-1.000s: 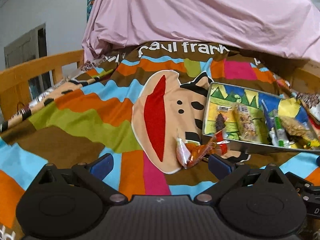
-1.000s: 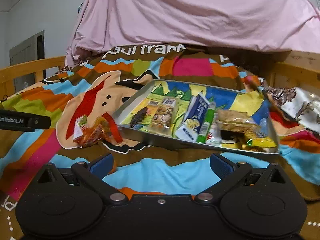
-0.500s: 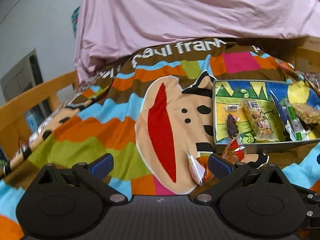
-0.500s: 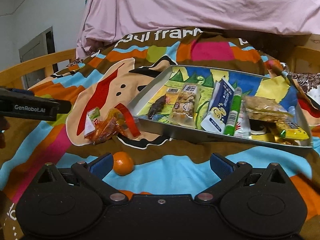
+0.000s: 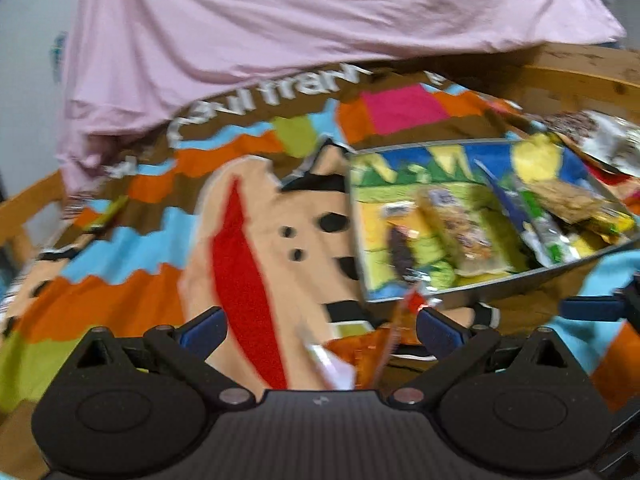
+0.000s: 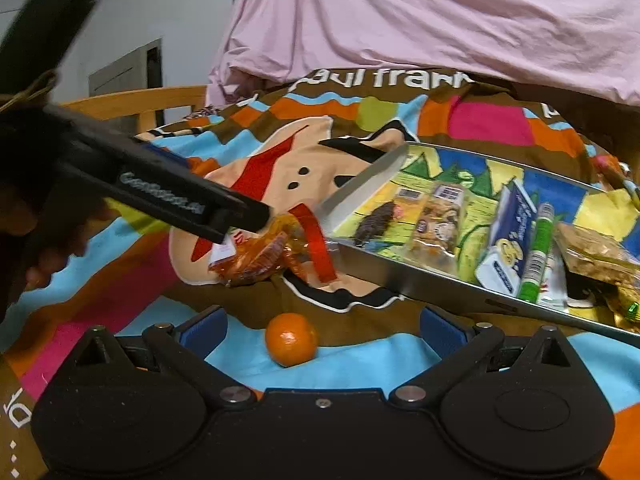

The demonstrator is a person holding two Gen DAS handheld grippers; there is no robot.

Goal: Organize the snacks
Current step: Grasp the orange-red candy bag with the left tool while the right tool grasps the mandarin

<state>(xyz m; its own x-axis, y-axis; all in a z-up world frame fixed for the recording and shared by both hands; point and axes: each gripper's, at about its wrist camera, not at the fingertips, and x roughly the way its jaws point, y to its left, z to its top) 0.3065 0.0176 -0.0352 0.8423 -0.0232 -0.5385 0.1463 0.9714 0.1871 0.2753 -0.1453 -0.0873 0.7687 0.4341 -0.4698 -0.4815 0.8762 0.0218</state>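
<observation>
An orange see-through snack bag (image 5: pixel 360 354) with a red strip lies on the colourful blanket, just in front of the metal tray (image 5: pixel 500 284). My left gripper (image 5: pixel 320 328) is open, and the bag sits between its fingers, nearer the right one. In the right wrist view the left gripper (image 6: pixel 256 216) reaches the bag (image 6: pixel 260 256) from the left. The tray (image 6: pixel 400 280) holds several wrapped snacks and a green tube (image 6: pixel 536 252). A small mandarin (image 6: pixel 291 338) lies on the blanket between the fingers of my open right gripper (image 6: pixel 322 328).
A pink sheet (image 5: pixel 320 20) is heaped at the back of the bed. Wooden bed rails (image 6: pixel 140 104) run along the left and far right (image 5: pixel 580 68). A hand (image 6: pixel 40 256) holds the left gripper. Patterned cloth (image 5: pixel 600 136) lies beyond the tray.
My left gripper has moved forward and down until the orange bag lies between its fingers. My right gripper has moved closer, and the mandarin has come into view between its fingers.
</observation>
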